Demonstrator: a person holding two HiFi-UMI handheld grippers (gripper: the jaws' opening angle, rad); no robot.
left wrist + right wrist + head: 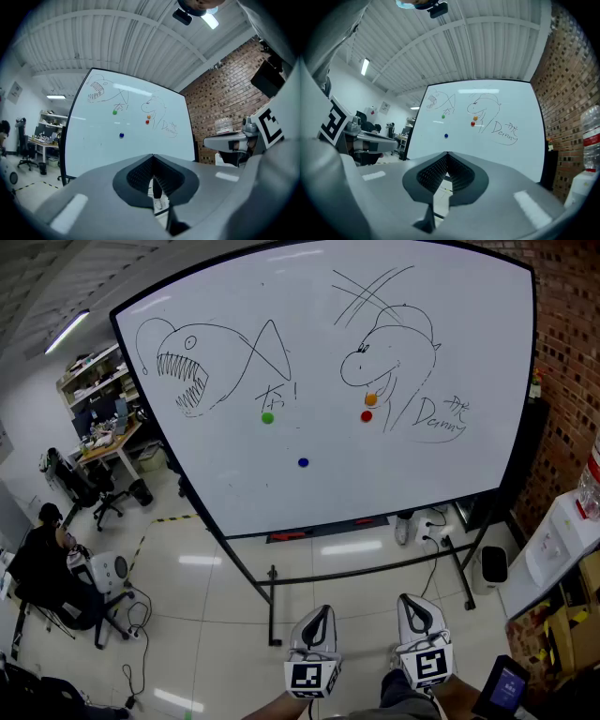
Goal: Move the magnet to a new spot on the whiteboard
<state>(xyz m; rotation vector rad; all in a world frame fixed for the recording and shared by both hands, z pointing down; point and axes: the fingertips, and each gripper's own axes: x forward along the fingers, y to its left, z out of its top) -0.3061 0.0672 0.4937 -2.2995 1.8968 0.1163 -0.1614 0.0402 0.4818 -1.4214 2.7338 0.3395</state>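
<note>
A big whiteboard (244,493) on a wheeled stand faces me, with a fish and a dinosaur drawn on it. Several round magnets stick to it: a green magnet (267,417), an orange magnet (370,399), a red magnet (367,415) and a blue magnet (303,462). The same board shows in the left gripper view with the blue magnet (121,135), and in the right gripper view with the blue magnet (446,136). My left gripper (319,615) and right gripper (414,606) hang low, well short of the board. Both are shut with nothing in them.
A brick wall (567,362) stands to the right, with a water dispenser (558,545) and cardboard boxes (581,624) near it. Desks, shelves and office chairs (94,488) fill the left, where a seated person (42,563) works. The board's stand legs (272,601) cross the tiled floor.
</note>
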